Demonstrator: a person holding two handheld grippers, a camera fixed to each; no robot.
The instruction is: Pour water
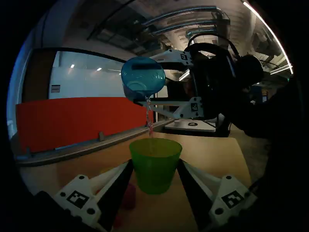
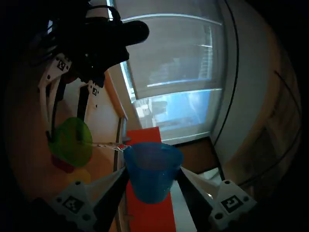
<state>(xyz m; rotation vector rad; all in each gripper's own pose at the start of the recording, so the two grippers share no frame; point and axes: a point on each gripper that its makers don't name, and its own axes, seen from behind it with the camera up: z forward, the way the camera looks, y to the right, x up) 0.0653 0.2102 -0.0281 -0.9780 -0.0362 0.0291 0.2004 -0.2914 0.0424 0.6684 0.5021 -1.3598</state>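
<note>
Left gripper (image 1: 155,165): fingers closed against green cup (image 1: 155,176), cup upright.
Right gripper (image 2: 153,172): fingers closed against blue cup (image 2: 152,183), cup tipped.
Water (image 1: 148,116): ran into green cup.

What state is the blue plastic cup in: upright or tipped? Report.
Tipped: blue plastic cup pours a thin water stream into the green plastic cup.

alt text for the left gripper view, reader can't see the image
A thin stream of water falls from a tilted blue cup, held by the right gripper, into a green cup gripped between the fingers of the left gripper over a wooden table. A red panel stands behind.
</note>
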